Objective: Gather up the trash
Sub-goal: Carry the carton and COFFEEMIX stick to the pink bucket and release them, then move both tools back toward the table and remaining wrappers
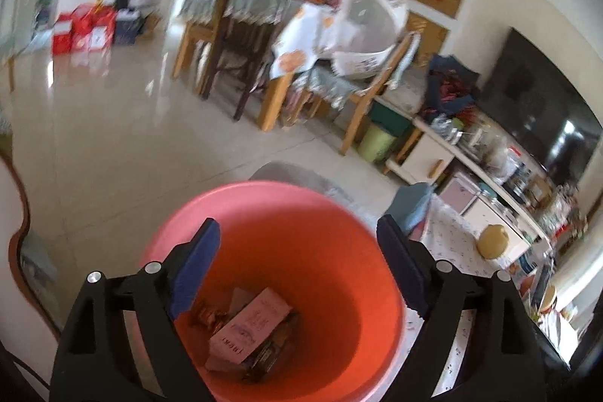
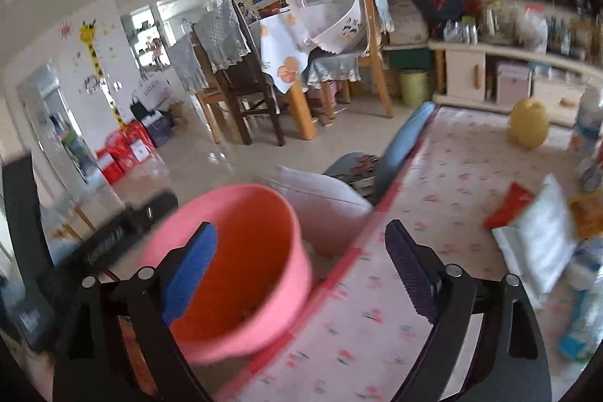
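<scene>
A pink bucket (image 1: 350, 274) fills the lower middle of the left wrist view. At its bottom lie a pale pink carton (image 1: 250, 324) and several dark wrappers (image 1: 271, 353). My left gripper (image 1: 297, 225) hangs open over the bucket's mouth, with nothing between its blue pads. In the right wrist view the same bucket (image 2: 264, 251) stands just off the left edge of a floral-clothed table (image 2: 433, 183). My right gripper (image 2: 301, 226) is open and empty above that edge. A red packet (image 2: 508, 204), a white bag (image 2: 542, 236) and an orange wrapper (image 2: 588, 213) lie on the table's right side.
A yellow round object (image 2: 527, 123) sits at the table's far end. A white cushion (image 2: 320, 194) and a blue-grey chair (image 2: 403, 142) stand beyond the bucket. Wooden chairs (image 2: 241, 78), a dining table, a green bin (image 2: 414, 87) and a low cabinet (image 2: 490, 74) line the far side.
</scene>
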`<action>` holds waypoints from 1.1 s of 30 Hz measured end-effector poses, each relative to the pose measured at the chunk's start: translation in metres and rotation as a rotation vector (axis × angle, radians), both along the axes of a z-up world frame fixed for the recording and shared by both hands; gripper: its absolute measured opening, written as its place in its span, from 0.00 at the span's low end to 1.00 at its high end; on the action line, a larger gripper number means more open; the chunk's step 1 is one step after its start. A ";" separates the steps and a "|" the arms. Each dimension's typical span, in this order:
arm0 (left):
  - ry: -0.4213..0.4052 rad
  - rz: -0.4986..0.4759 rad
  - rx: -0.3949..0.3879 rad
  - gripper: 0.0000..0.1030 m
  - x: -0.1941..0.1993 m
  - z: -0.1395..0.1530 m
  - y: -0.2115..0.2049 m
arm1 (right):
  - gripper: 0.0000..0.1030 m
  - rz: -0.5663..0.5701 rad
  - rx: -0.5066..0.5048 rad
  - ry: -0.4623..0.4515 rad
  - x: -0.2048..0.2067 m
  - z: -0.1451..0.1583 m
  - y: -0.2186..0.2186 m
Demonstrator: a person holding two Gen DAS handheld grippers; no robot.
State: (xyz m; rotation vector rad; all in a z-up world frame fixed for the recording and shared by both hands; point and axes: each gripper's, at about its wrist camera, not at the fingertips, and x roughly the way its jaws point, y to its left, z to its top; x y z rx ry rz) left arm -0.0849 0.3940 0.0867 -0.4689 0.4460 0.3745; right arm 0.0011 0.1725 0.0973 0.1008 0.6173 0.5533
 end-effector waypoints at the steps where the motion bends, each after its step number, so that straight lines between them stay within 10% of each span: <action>1: -0.012 -0.014 0.019 0.85 0.001 0.003 -0.006 | 0.87 -0.001 -0.026 -0.021 -0.007 -0.001 -0.005; 17: -0.022 -0.182 0.238 0.88 0.016 0.022 -0.088 | 0.92 -0.061 -0.215 -0.169 -0.062 -0.011 -0.076; 33: -0.026 -0.347 0.243 0.88 0.027 0.020 -0.149 | 0.94 -0.104 -0.222 -0.216 -0.081 -0.010 -0.145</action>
